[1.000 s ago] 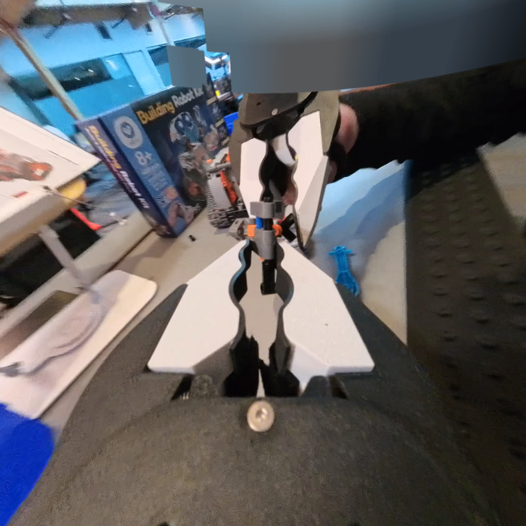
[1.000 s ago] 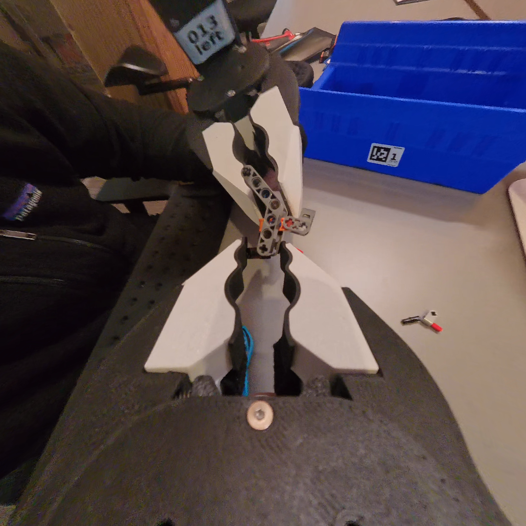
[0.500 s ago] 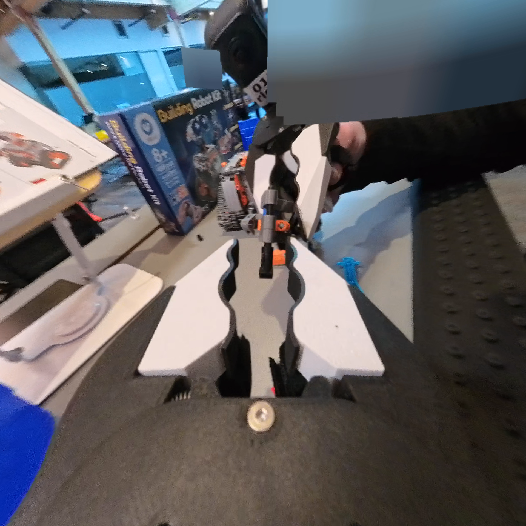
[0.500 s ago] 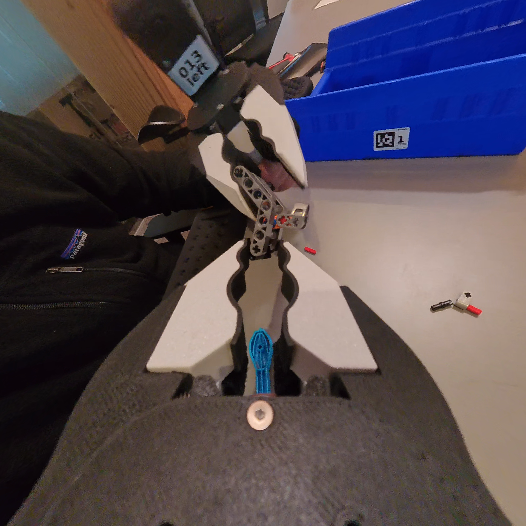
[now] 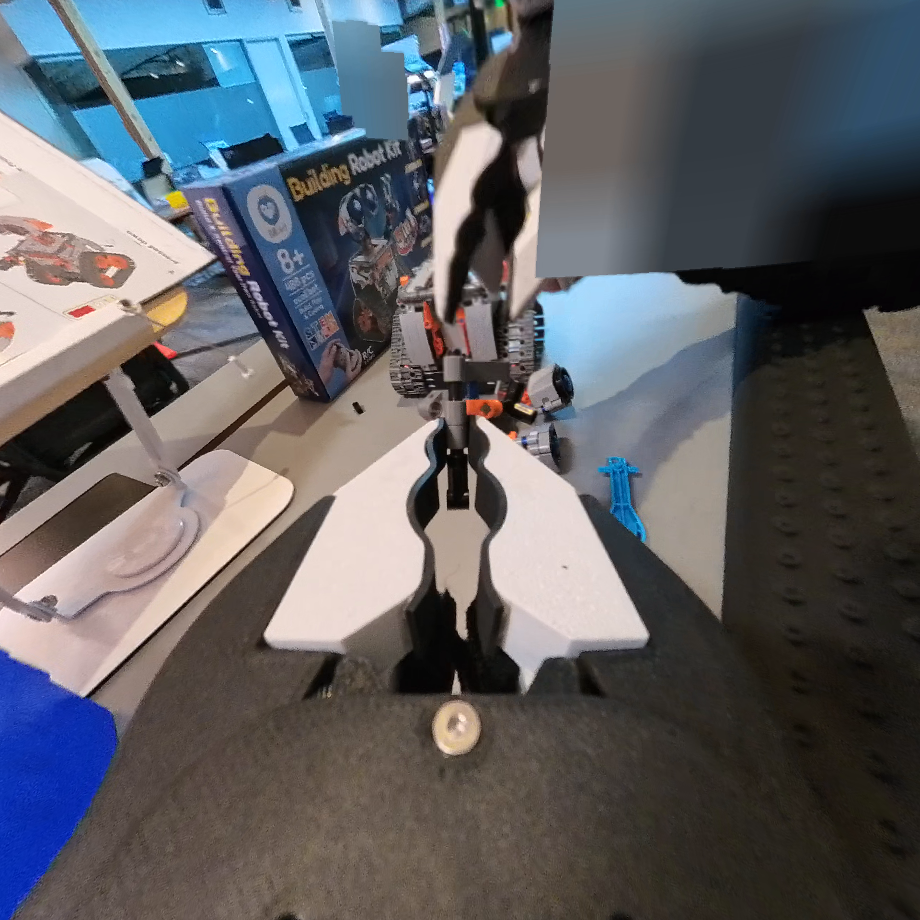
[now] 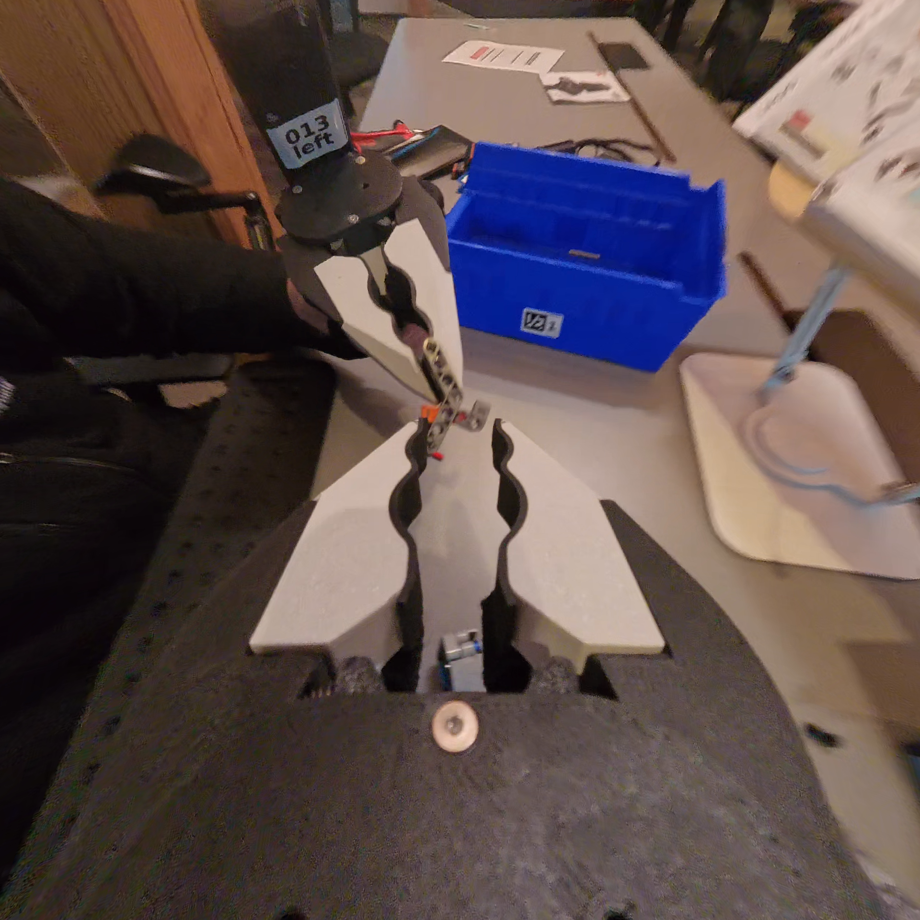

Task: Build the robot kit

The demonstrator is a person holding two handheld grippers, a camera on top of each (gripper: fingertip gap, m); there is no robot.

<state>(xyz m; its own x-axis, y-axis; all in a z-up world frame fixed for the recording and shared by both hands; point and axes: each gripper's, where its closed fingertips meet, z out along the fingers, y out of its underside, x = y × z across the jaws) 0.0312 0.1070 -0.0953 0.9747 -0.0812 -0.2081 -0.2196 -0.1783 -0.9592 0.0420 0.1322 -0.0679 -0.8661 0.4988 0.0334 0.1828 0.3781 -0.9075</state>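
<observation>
My left gripper (image 5: 458, 423) is shut on a small grey beam assembly (image 5: 454, 393) with an orange pin and a black axle, held upright above the grey table. In the right wrist view the left gripper (image 6: 448, 393) holds the same assembly (image 6: 438, 366) tilted, its lower end next to my right gripper's left fingertip. My right gripper (image 6: 456, 427) is open and holds nothing. In the left wrist view it (image 5: 483, 298) hangs blurred above the assembly, apart from it. A small grey and blue piece (image 6: 460, 662) lies on the table between the right finger bases.
A blue bin (image 6: 587, 279) stands behind the grippers. A tracked toy robot (image 5: 513, 338), a kit box (image 5: 308, 279) and a blue tool (image 5: 622, 498) are on the table. A white stand base (image 5: 149, 527) holds a booklet (image 5: 74, 259). A black perforated board (image 5: 821, 498) lies alongside. There is about 5 cm between the tips of the two grippers.
Half a second ago the left gripper was open and the right held the assembly. Now the left has shut on it, and the right has opened and drawn back.
</observation>
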